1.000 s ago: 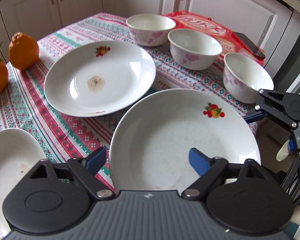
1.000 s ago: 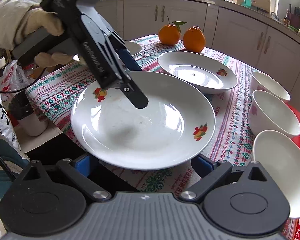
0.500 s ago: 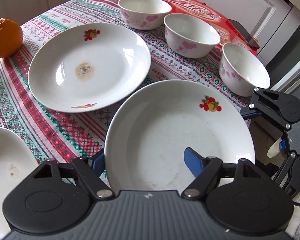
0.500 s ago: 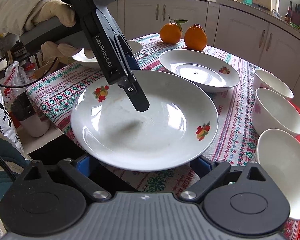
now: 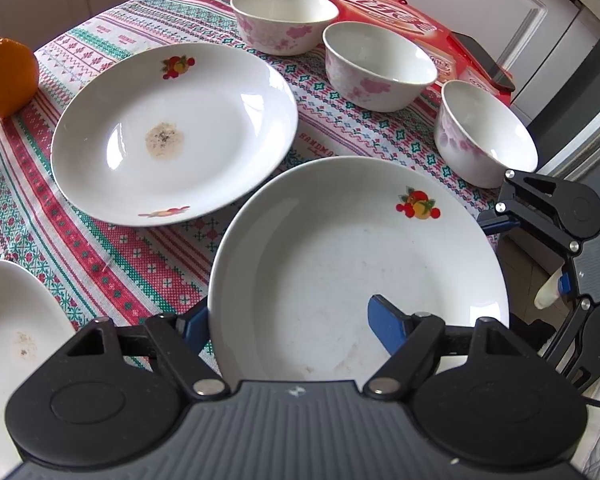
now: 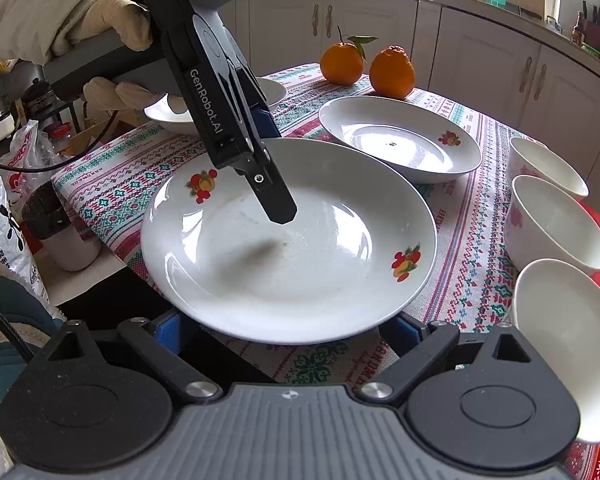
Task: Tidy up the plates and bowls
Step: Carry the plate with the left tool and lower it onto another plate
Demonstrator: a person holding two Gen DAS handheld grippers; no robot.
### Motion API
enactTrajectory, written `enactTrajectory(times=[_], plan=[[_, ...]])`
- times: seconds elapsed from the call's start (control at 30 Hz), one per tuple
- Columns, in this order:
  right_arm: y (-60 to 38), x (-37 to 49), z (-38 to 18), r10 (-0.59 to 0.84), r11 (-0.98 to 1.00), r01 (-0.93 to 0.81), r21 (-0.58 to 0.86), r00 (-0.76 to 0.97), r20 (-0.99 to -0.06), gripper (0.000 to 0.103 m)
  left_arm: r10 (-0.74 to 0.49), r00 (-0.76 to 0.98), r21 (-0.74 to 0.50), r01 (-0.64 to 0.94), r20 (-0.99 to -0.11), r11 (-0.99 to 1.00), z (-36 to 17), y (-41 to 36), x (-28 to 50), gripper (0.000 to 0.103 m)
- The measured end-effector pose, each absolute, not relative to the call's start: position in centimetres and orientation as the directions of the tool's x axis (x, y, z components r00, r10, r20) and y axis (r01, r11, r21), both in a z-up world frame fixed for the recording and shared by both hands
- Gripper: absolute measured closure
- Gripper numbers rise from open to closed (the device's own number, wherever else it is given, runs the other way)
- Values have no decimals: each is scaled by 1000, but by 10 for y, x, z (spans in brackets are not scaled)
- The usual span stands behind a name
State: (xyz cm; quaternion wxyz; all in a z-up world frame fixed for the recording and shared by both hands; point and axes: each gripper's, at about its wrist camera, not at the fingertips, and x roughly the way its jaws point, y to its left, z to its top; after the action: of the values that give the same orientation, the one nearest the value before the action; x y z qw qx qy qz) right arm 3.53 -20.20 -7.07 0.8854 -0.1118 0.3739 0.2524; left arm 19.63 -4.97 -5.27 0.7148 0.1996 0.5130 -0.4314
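Left gripper now narrower astride the near plate's rim.

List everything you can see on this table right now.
plates: three, white, near edge, middle and far left of table
bowls: three, white with pink flowers, along right side
oranges: two, orange, far end
box: one, red, right edge by bowls
phone: one, dark, on box
tablecloth: one, red-green patterned, over table
gloved hand: one, cream, holding left gripper
left gripper: one, black, open astride near plate's rim
right gripper: one, black, jaws closing around near plate's edge
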Motion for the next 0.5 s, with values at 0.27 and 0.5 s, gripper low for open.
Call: enactTrajectory(times=[0.27,0.5], plan=[[-201,37,-62,373,842,-540,-5,588,-718,5,-426,119,-159,813,-897,560,-46,-42,195,24],[-194,45,-50,384,822,-570,-20,579,-719,5,-449,152,-160,796,-881,583,-31,-26,196,24]])
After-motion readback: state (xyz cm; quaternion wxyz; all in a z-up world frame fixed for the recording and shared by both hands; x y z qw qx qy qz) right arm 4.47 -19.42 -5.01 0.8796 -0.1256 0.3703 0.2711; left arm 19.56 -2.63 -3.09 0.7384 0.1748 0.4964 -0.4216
